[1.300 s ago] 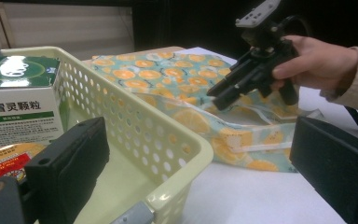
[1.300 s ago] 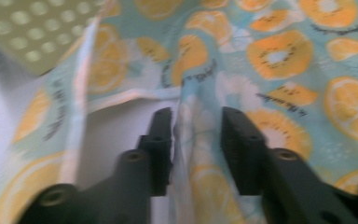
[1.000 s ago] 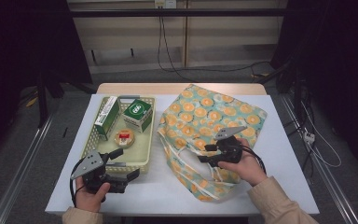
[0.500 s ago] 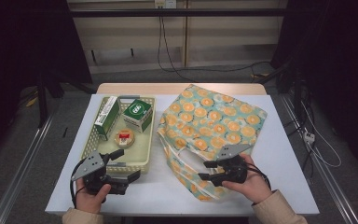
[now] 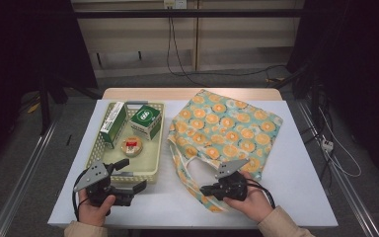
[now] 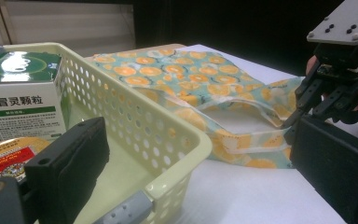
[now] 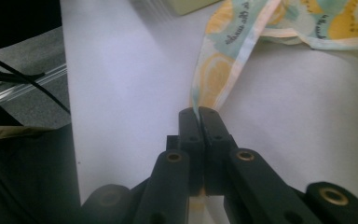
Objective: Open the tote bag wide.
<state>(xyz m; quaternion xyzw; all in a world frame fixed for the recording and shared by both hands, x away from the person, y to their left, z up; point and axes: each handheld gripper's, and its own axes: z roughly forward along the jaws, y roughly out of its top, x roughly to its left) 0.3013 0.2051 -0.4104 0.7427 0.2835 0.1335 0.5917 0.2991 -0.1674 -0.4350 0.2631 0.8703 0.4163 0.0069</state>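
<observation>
A fabric tote bag printed with orange slices lies flat on the white table. Its handle strap loops toward the near edge. My right gripper has just been closing and is now shut on the bag's strap, which runs up from between the pressed jaws of that gripper. From the left gripper view, the right gripper bites the strap at the bag's near corner. My left gripper stands open at the basket's near rim, nothing held; its jaws straddle the basket corner.
A cream perforated basket left of the bag holds a tall green-and-white box, a green medicine box and a round red-and-yellow packet. Table edges drop off to the floor on both sides.
My right gripper slid down and toward the near left corner of the bag and its jaws closed on the strap. The left gripper stayed put.
</observation>
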